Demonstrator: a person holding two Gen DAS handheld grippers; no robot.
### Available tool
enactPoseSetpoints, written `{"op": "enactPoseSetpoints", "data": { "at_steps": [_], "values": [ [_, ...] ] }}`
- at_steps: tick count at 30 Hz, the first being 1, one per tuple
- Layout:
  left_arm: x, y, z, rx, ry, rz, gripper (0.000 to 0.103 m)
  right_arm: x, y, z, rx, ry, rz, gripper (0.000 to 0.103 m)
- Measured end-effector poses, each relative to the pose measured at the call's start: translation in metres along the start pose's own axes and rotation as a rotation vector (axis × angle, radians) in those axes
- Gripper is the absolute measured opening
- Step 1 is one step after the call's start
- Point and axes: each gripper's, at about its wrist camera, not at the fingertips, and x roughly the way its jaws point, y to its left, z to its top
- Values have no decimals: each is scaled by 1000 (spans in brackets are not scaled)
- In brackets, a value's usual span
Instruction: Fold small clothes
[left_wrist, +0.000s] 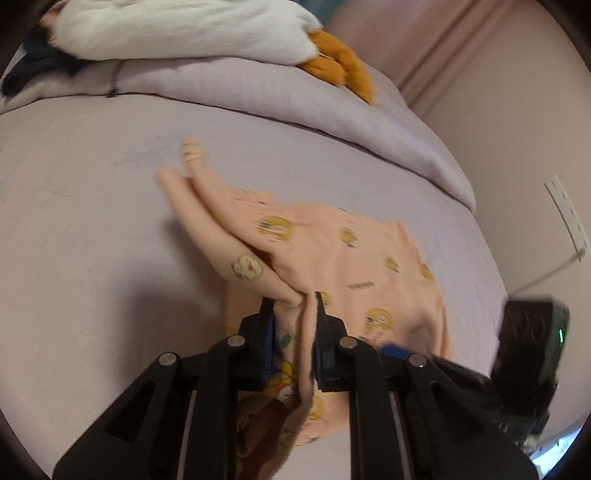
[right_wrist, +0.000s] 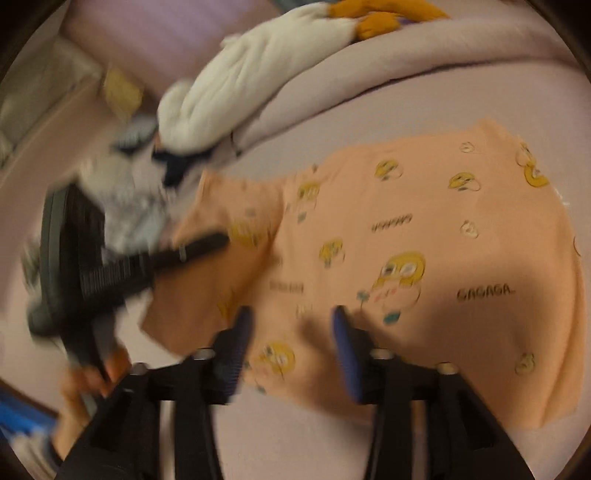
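Left wrist view: the left gripper (left_wrist: 295, 314) pinches a bunched fold of the peach shirt (left_wrist: 354, 258) between its blue pads (left_wrist: 269, 334), lifting the sleeve off the lilac bed sheet (left_wrist: 92, 221). In the right wrist view, the right gripper (right_wrist: 293, 332) hovers with jaws wide over the shirt's near edge, gripping nothing. A white plush toy (right_wrist: 251, 92) lies on the rolled duvet (right_wrist: 424, 55) at the far side.
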Motion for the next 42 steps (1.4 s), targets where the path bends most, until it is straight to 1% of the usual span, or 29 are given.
{"op": "enactPoseSetpoints", "data": {
  "at_steps": [1,2,4,5,7,8,10,11,12,13,15,18,19,21,26,27,28,30,31,33,35,36,39,42],
  "values": [
    [4,-6,-1,15,8,-2,16,0,-6,4,34,-10,33,52],
    [9,-13,-2,38,20,1,16,2,-15,11,85,-18,84,52],
    [18,-26,-4,85,44,7,18,5,-29,16,169,-35,148,53],
    [25,-33,-5,106,66,0,18,7,-37,19,219,-44,192,55],
    [34,-45,-6,142,90,-17,24,11,-54,25,303,-60,272,62],
    [38,-51,-7,169,103,-24,28,14,-58,26,328,-56,286,63],
    [46,-63,-10,209,143,-87,29,14,-61,26,355,-48,298,64],
    [49,-68,-11,226,148,-111,29,19,-59,28,361,-43,304,64],
    [50,-72,-13,239,150,-125,29,18,-62,28,364,-38,304,65],
    [51,-74,-13,247,151,-139,29,19,-56,24,362,-38,303,65],
    [54,-73,-14,239,155,-140,29,17,-60,24,362,-32,305,68],
    [50,-62,-15,218,148,-141,29,24,-54,27,342,-3,215,68],
    [45,-55,-16,205,141,-141,29,20,-55,24,330,5,198,68],
    [36,-45,-19,183,127,-140,30,28,-47,27,299,28,156,68],
    [16,-23,-28,157,96,-86,30,47,-30,36,214,67,66,68],
    [14,-19,-29,149,93,-78,30,49,-28,36,203,71,59,67],
    [11,-13,-31,139,90,-75,30,51,-25,36,185,68,45,64],
    [6,-5,-37,123,88,-69,30,55,-18,37,144,79,18,48],
    [4,-3,-39,117,88,-63,31,55,-18,36,134,82,2,42],
    [3,2,-42,104,89,-55,30,61,-19,36,121,96,-37,21],
    [0,6,-44,89,88,-52,30,61,-19,36,107,84,-68,12],
    [-1,9,-46,82,87,-52,30,60,-18,37,96,70,-73,9],
    [-5,13,-47,71,87,-50,31,48,-13,38,70,24,-100,8],
    [-7,14,-49,65,87,-51,31,26,-7,45,32,-41,-124,8]
  ]
}}
